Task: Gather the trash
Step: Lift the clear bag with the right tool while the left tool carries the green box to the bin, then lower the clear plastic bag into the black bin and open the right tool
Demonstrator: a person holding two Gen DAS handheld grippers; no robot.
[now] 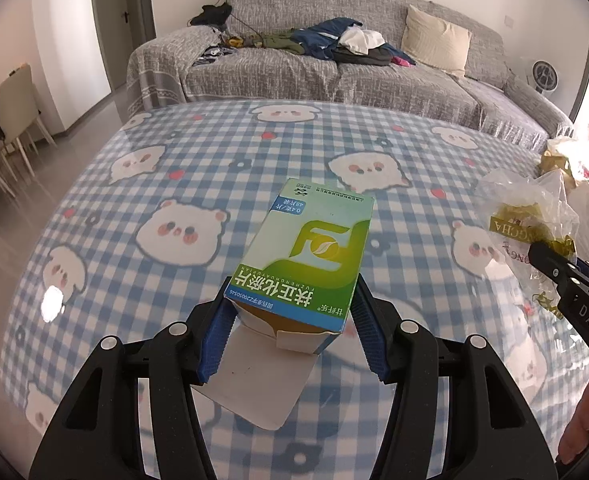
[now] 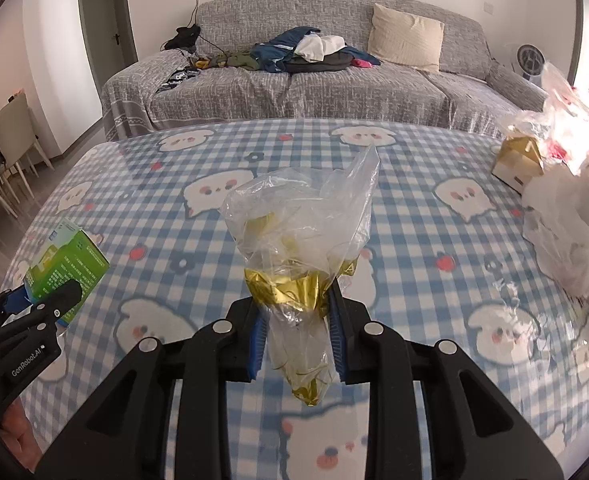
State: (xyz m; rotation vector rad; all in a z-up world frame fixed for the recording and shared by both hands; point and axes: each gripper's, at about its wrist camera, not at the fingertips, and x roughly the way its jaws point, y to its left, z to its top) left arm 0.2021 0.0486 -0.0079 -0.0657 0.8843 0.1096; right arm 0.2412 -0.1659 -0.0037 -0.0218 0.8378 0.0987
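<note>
My left gripper (image 1: 292, 320) is shut on a green and white medicine box (image 1: 306, 248) with its end flap hanging open, held above the blue checked tablecloth (image 1: 174, 184). The box also shows at the left of the right wrist view (image 2: 68, 260). My right gripper (image 2: 296, 332) is shut on a crumpled clear plastic bag with gold foil wrappers (image 2: 298, 240), also held above the table. That bag and the right gripper's fingers (image 1: 570, 280) show at the right edge of the left wrist view.
At the table's right edge stand a white plastic bag (image 2: 570, 220) with trash, a gold and white carton (image 2: 518, 160) and more plastic. A grey sofa (image 2: 334, 84) with clothes and a pillow lies behind the table. Dining chairs (image 1: 14, 112) stand far left.
</note>
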